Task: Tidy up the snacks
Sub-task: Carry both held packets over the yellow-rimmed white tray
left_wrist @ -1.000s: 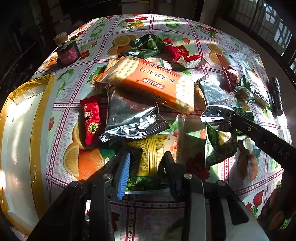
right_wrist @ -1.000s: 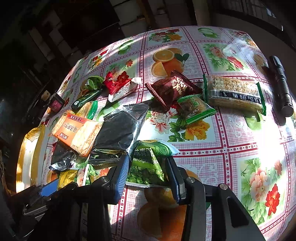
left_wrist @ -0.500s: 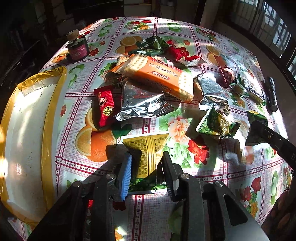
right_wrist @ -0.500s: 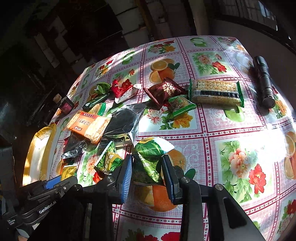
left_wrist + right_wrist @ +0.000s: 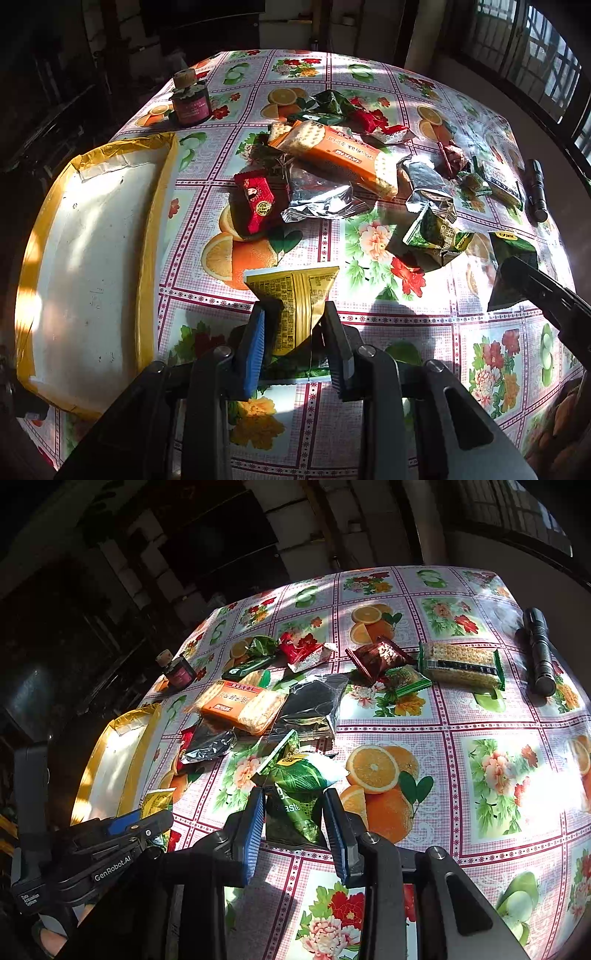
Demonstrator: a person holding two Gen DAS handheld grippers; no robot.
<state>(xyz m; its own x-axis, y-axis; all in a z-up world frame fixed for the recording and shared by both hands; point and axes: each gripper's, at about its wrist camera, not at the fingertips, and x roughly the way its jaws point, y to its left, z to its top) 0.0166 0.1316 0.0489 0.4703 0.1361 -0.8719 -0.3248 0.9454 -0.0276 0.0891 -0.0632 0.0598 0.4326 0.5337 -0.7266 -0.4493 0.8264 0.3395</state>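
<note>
My left gripper (image 5: 295,332) is shut on a yellow snack packet (image 5: 299,295) and holds it above the table, right of the yellow-rimmed white tray (image 5: 92,236). My right gripper (image 5: 293,812) is shut on a green snack bag (image 5: 299,786), lifted over the tablecloth. A pile of snacks lies beyond: an orange cracker pack (image 5: 343,155), silver packets (image 5: 321,195), a red packet (image 5: 256,203) and another green bag (image 5: 432,232). The right gripper also shows at the right edge of the left wrist view (image 5: 517,280).
A small dark jar (image 5: 190,103) stands at the far left of the floral tablecloth (image 5: 498,775). A black flashlight (image 5: 539,650) lies at the far right, next to a green-edged cracker pack (image 5: 461,664). Dark furniture surrounds the table.
Both grippers have lifted and pulled back from the pile, each carrying its packet. The left one has moved the yellow packet nearer the tray.
</note>
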